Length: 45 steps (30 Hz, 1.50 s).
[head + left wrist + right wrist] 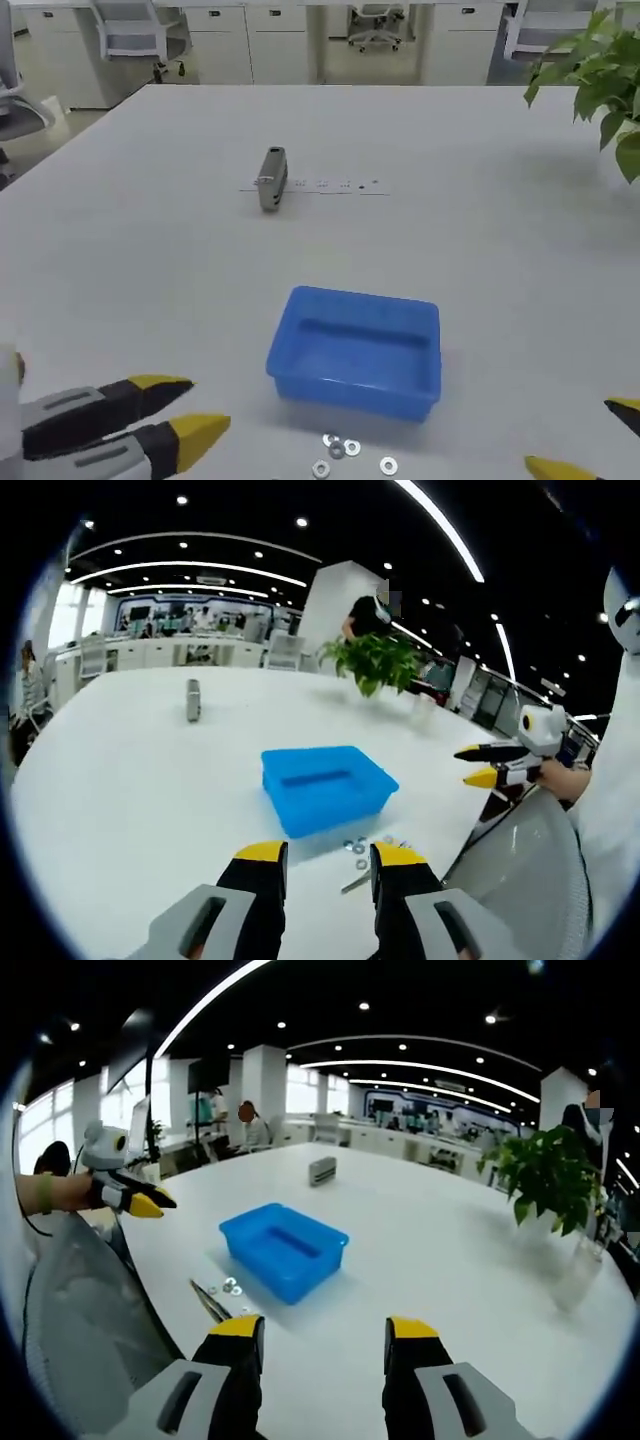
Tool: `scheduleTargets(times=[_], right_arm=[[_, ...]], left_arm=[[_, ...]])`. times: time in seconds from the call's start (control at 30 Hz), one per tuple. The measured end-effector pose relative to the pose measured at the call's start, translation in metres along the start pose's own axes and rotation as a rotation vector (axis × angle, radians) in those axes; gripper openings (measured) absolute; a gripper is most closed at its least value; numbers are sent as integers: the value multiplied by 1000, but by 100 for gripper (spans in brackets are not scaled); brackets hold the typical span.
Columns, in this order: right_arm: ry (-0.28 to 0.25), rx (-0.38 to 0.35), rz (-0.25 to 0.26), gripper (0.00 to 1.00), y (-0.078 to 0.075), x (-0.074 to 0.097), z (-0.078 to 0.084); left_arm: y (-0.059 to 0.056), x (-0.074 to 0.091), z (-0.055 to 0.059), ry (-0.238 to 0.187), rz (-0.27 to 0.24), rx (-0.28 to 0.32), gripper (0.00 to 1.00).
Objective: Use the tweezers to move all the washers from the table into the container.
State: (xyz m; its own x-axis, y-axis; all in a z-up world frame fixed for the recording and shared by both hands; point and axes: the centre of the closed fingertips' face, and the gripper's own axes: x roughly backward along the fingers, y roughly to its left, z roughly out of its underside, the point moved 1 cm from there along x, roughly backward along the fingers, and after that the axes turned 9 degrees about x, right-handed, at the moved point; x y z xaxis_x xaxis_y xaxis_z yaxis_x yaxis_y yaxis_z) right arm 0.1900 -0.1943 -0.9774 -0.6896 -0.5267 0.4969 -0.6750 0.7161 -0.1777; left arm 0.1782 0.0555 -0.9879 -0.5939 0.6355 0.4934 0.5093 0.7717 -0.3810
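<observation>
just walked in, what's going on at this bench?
A person holds a gripper in each hand. The left gripper and the right gripper are both open and empty, and both hover near the table edge. The washers lie on the table in front of the blue container, which looks empty. The tweezers lie beside the washers, not yet picked up.

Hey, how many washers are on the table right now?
4 washers, all before the bin: three clustered left, one apart at right. The cluster may hide more.
</observation>
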Motion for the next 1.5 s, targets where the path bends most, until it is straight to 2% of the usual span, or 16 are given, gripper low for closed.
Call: scheduleTargets(times=[0.07, 0.1, 0.2, 0.27, 0.4, 0.6, 0.7, 0.77, 0.87, 1.03, 1.2, 1.33, 1.47, 1.5], right_arm=[[1, -1, -19, 41, 4, -1, -1], [3, 2, -26, 40, 6, -1, -2], [0, -25, -44, 37, 9, -1, -3], [3, -30, -45, 36, 10, 0, -2], [14, -22, -52, 35, 14, 0, -2], [52, 30, -77, 35, 19, -4, 4], [63, 45, -84, 34, 18, -4, 7], [64, 39, -90, 33, 18, -4, 8], [67, 40, -90, 32, 18, -4, 9], [63, 33, -82, 32, 15, -4, 9], [62, 28, -81, 31, 15, -4, 10], [62, 26, -80, 31, 14, -4, 10], [59, 26, -82, 30, 15, -4, 8], [59, 28, -84, 30, 15, -4, 9]], left_arm=[[-4, -8, 9, 72, 32, -61, 26], [-5, -12, 15, 122, 42, -96, 25], [-8, -22, 29, 219, 83, -170, 21], [-7, -26, 37, 267, 97, -204, 19], [-8, -34, 49, 332, 123, -251, 16], [-9, -45, 60, 398, 126, -311, 12], [-6, -49, 63, 437, 112, -380, 8], [-3, -52, 63, 445, 98, -418, 5], [-3, -55, 65, 474, 107, -442, 4], [-2, -59, 65, 523, 126, -566, 0], [-1, -63, 70, 579, 143, -663, 0], [-2, -64, 73, 604, 155, -715, 0], [-2, -64, 72, 633, 166, -847, 0], [-3, -64, 73, 648, 168, -905, 0]])
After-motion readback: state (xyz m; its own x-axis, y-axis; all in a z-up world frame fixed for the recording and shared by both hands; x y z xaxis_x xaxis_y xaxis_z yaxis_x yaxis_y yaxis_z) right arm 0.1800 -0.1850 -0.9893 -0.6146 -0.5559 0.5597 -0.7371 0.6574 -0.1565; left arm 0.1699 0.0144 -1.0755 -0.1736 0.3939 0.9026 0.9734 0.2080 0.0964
